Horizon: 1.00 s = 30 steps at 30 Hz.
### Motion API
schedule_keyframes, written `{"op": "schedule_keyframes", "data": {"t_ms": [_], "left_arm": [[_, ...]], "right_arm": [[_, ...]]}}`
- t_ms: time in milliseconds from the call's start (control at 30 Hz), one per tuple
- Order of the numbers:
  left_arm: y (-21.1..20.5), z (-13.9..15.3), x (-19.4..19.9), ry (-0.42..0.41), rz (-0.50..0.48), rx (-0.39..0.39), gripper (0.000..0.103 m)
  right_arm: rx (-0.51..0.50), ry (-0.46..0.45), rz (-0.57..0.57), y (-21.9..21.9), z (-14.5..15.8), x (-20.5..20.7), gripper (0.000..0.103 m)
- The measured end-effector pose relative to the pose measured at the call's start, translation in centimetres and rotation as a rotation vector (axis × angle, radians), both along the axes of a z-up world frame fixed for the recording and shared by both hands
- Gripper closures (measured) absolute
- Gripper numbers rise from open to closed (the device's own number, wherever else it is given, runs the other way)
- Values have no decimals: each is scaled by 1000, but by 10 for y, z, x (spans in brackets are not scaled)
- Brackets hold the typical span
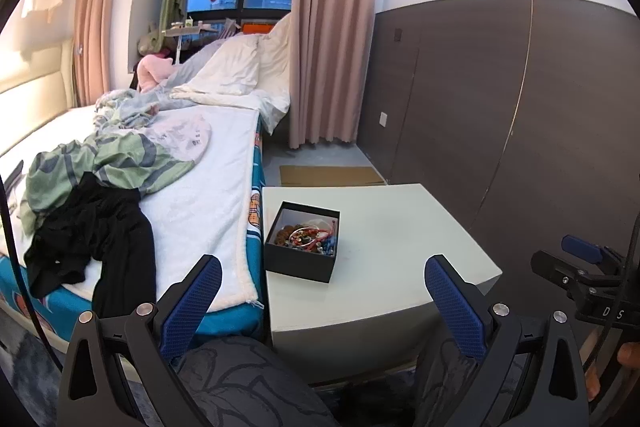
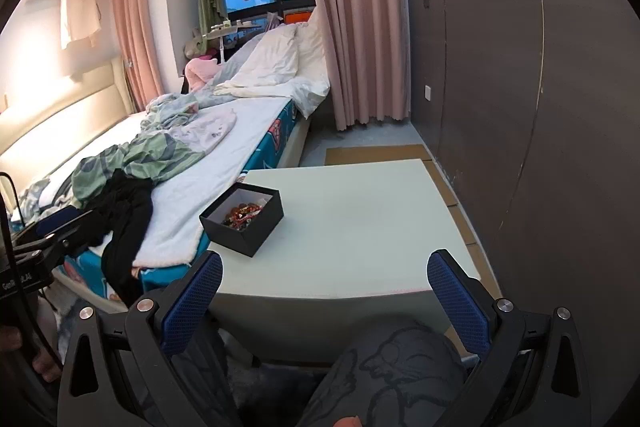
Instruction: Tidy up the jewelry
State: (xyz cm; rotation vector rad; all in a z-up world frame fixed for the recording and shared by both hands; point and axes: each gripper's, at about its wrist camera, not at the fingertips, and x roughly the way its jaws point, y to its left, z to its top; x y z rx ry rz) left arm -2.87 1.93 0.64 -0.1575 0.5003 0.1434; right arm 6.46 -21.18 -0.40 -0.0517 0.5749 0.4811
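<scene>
Ahead of the left gripper (image 1: 322,277) a matt black cardboard-looking box (image 1: 301,259) sits on a smooth, pale table (image 1: 400,251) — beads inside glint. Gripper pads (image 1: 192,307) show rough blue textured rubber; left of them, fluffy white blanket (image 1: 200,211).

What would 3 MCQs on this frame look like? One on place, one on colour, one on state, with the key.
1. Where does the jewelry box stand?
A. On the pale table, at its bed-side edge
B. On the bed
C. On the floor

2. What colour is the box outside?
A. White
B. Black
C. Pink

3. How are the left gripper and right gripper?
A. Both shut on jewelry
B. Left open, right shut
C. Both open, holding nothing

Key: 1 A, the box sits on the tabletop next to the bed. 2 B, its walls are black, its lining pale. 3 C, each pair of blue fingers stands wide apart with nothing between.
</scene>
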Motion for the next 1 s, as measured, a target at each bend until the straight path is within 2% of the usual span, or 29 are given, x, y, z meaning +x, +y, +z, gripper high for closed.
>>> {"op": "schedule_keyframes", "data": {"t_ms": [367,1000], "left_arm": [[-9,4,0,-12,-23,43,0],[-12,9,0,-21,-30,40,0]], "right_arm": [[14,16,-33,-8,-3,1,0],[15,-10,-41,-22,12,-4,0]]}}
